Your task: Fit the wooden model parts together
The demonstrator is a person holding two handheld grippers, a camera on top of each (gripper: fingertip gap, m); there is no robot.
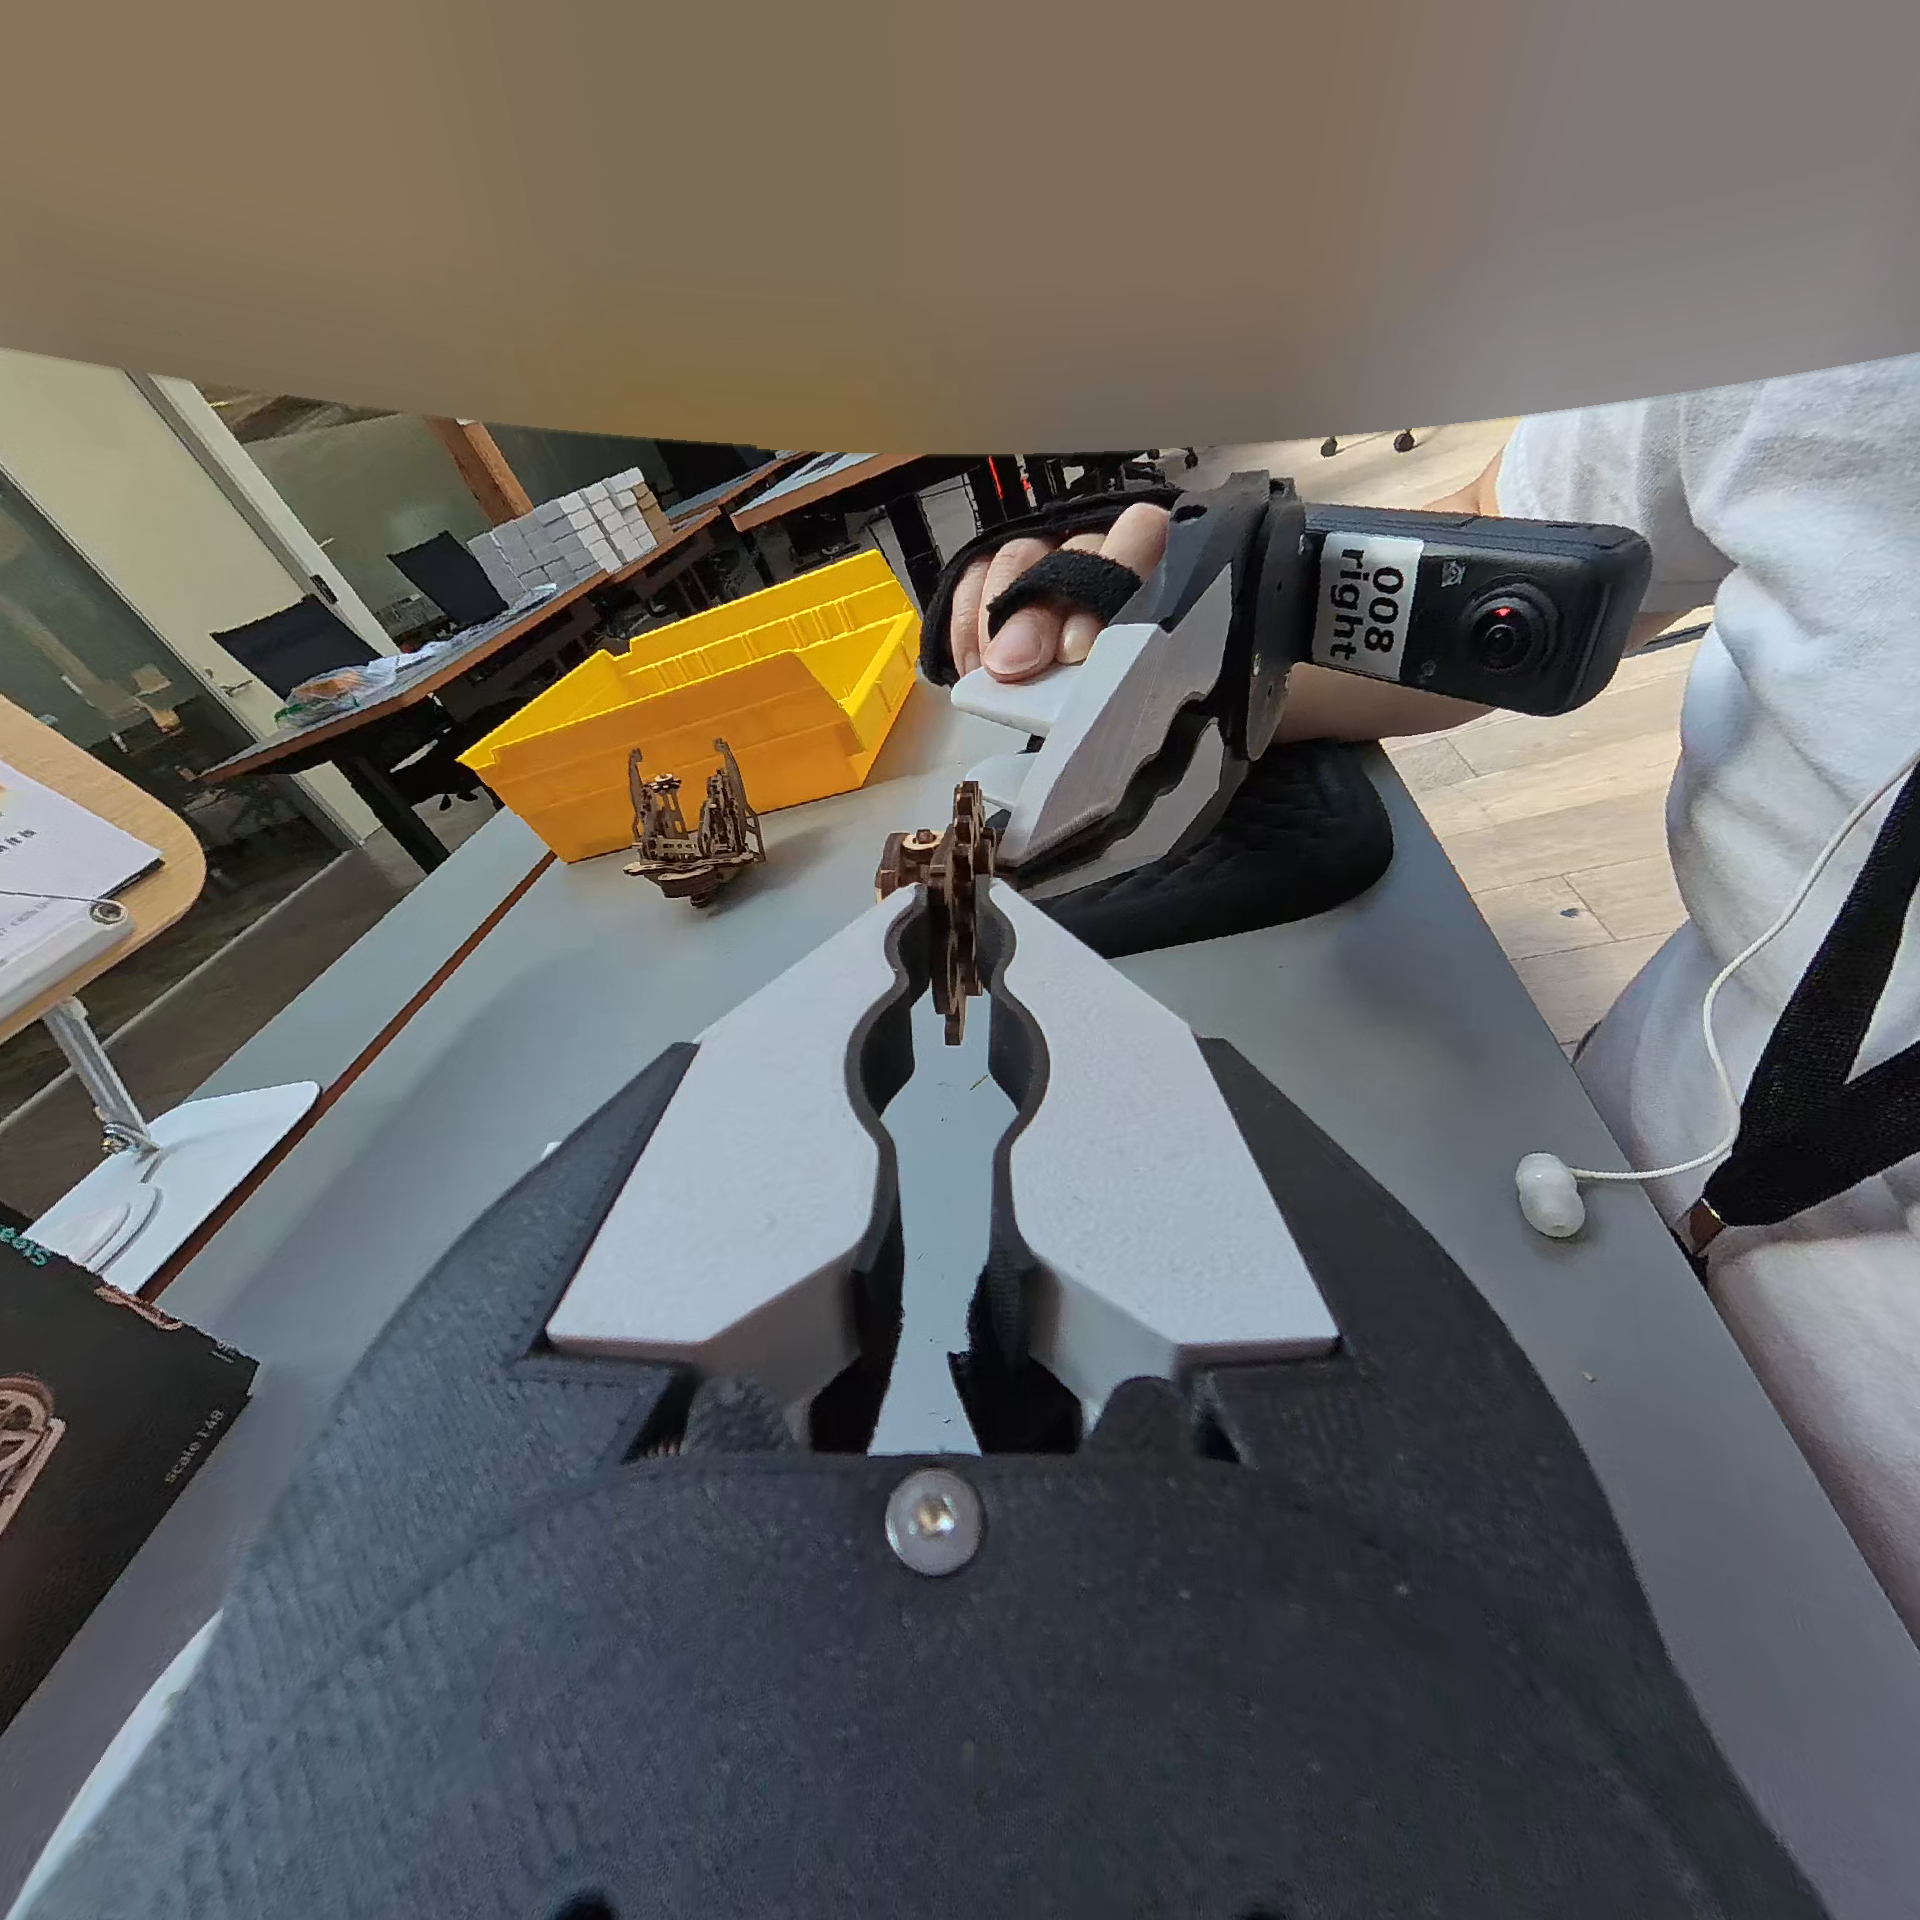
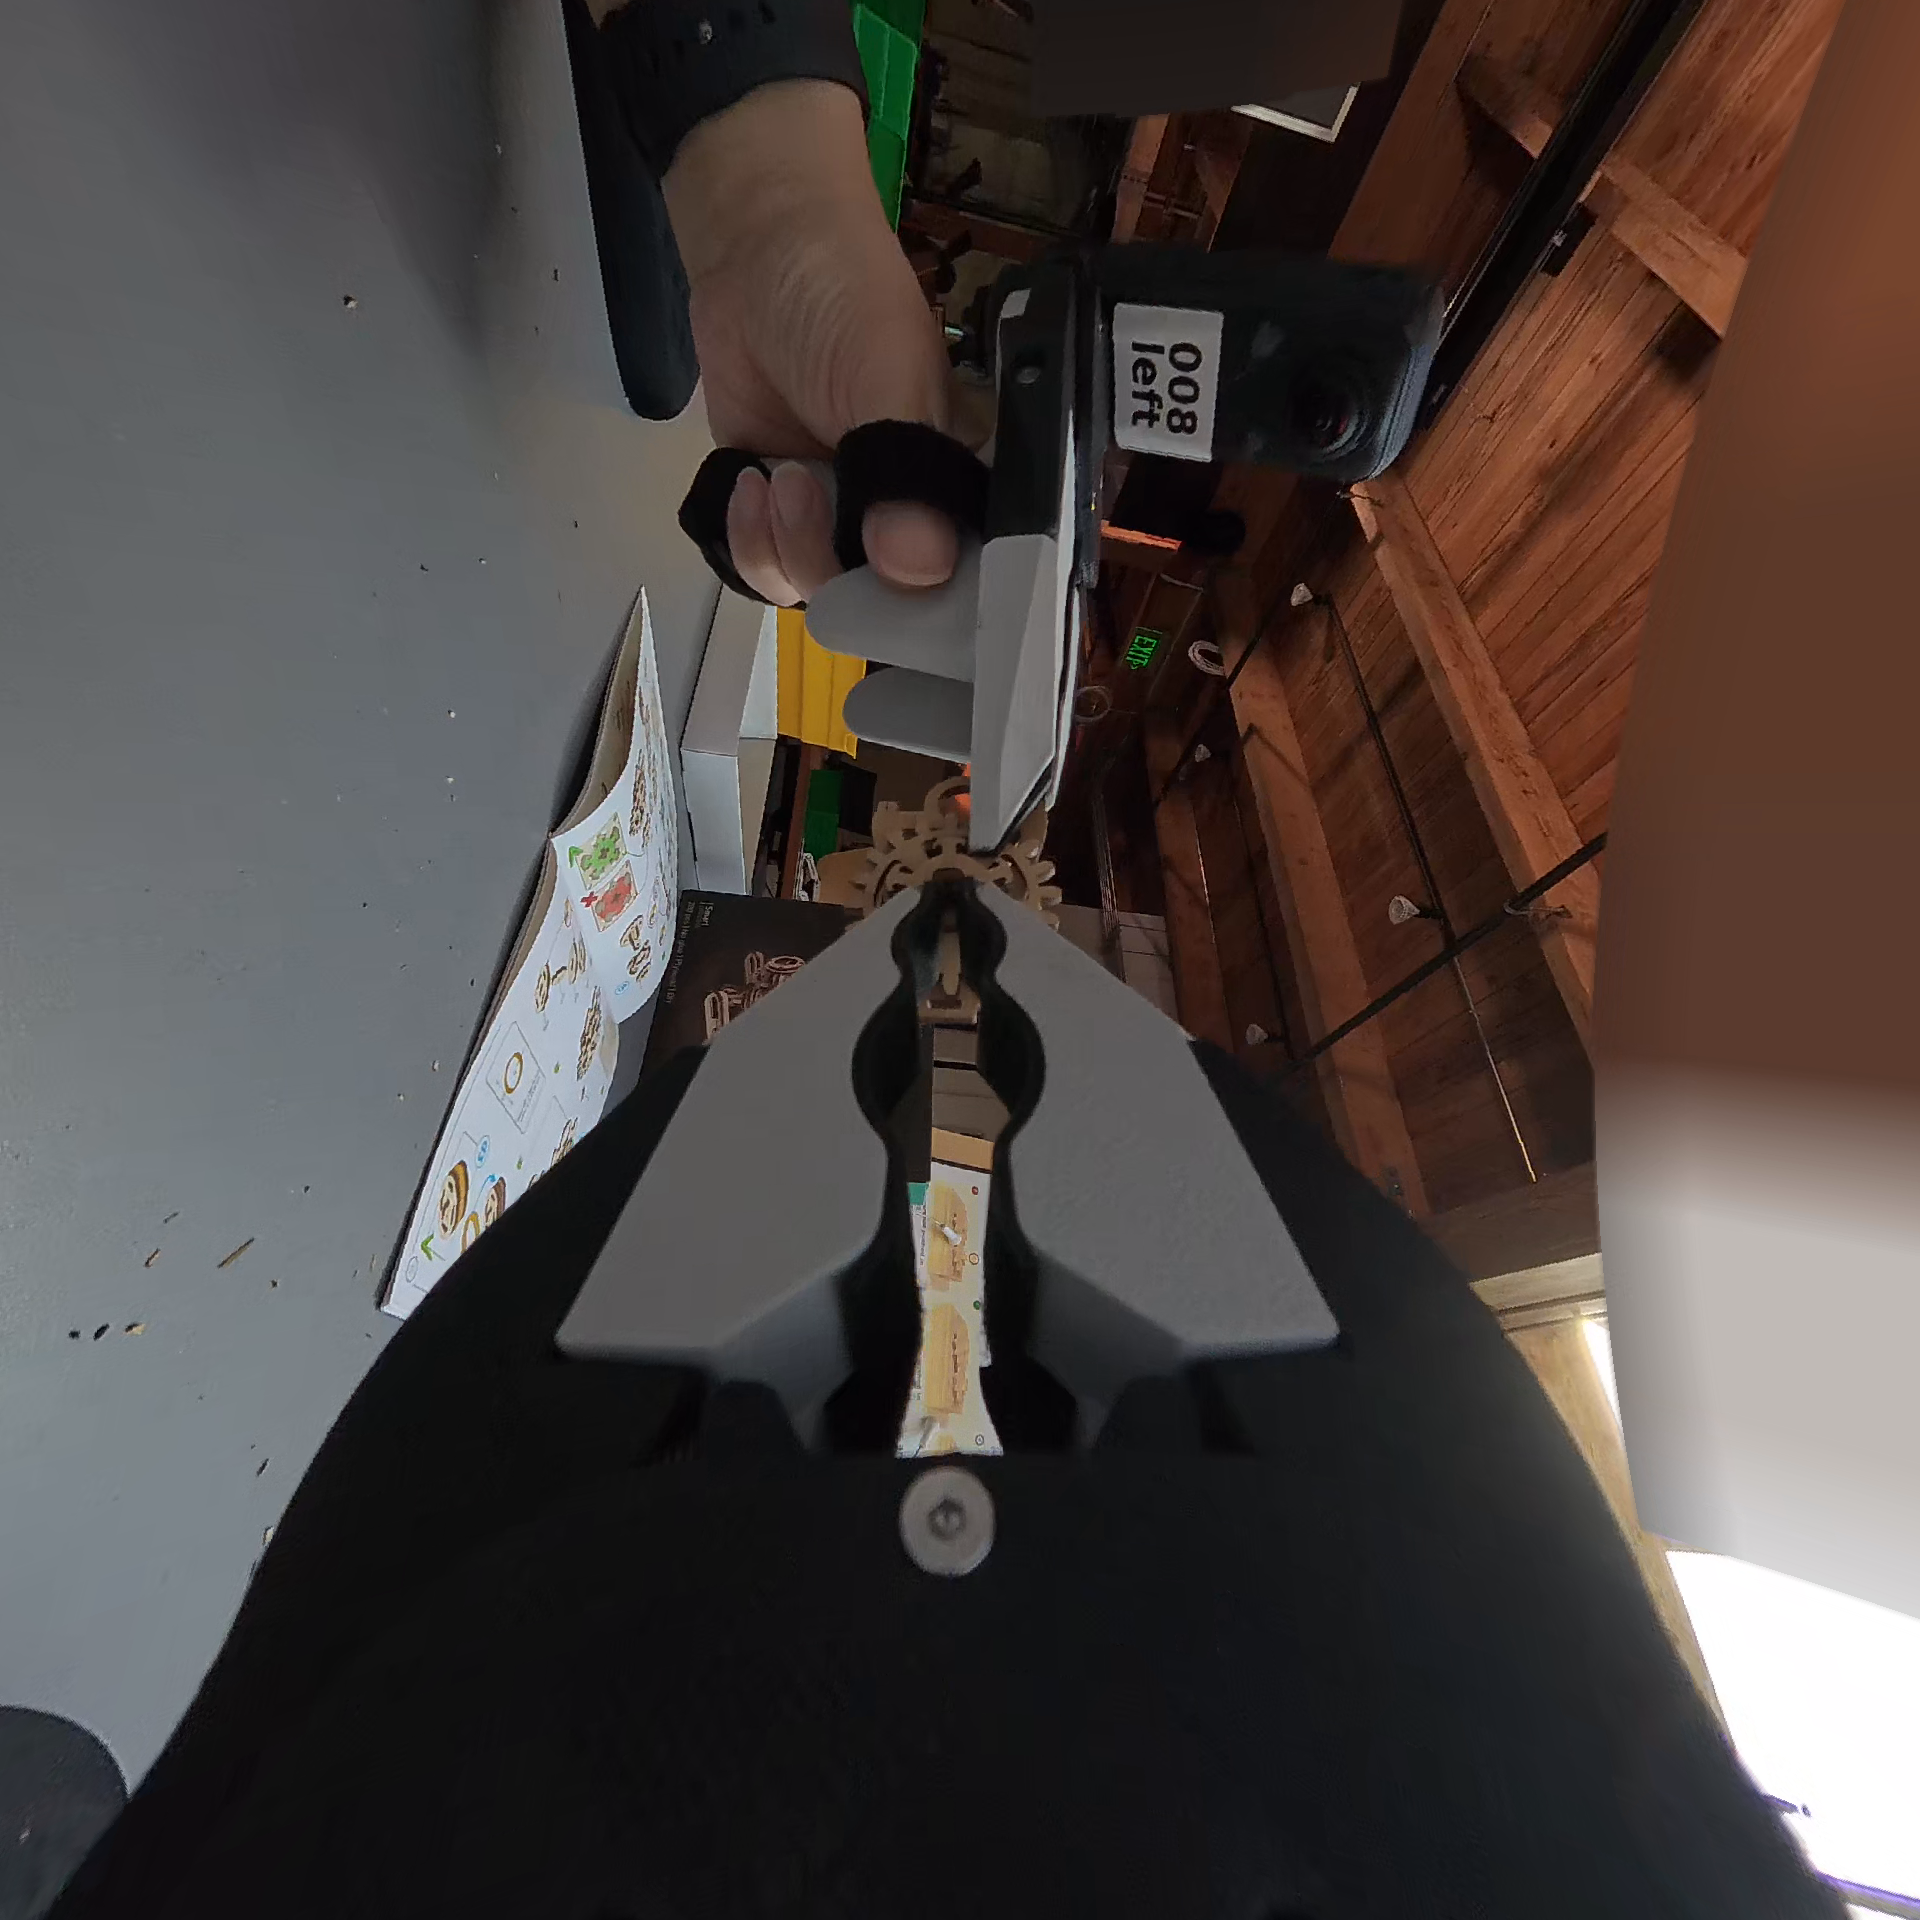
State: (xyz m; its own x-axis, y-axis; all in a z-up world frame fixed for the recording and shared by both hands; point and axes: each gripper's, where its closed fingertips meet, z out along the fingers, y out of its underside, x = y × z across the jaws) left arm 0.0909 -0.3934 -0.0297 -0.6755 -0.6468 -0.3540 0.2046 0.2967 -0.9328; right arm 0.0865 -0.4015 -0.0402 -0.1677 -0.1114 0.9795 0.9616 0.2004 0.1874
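My left gripper point(image 1: 951, 902) is shut on a brown wooden gear point(image 1: 956, 956) and holds it edge-on above the grey table point(image 1: 1299, 1039). My right gripper point(image 1: 1013, 844) comes in from the right, its tips against the gear's far side. In the right wrist view, my right gripper point(image 2: 943, 896) is shut on a small pale wooden part point(image 2: 948, 961) whose end meets the middle of the gear point(image 2: 914, 857). The left gripper point(image 2: 1003, 823) grips the gear's rim from above. A small wooden sub-assembly point(image 1: 694, 844) stands on the table, apart from both grippers.
A yellow bin point(image 1: 707, 707) sits behind the sub-assembly. A black pad point(image 1: 1247, 862) lies under the right hand. An instruction booklet point(image 2: 582, 987) and a dark box point(image 2: 748, 966) lie at the table's left. A white cord bead point(image 1: 1548, 1195) rests near the person's white shirt point(image 1: 1766, 727).
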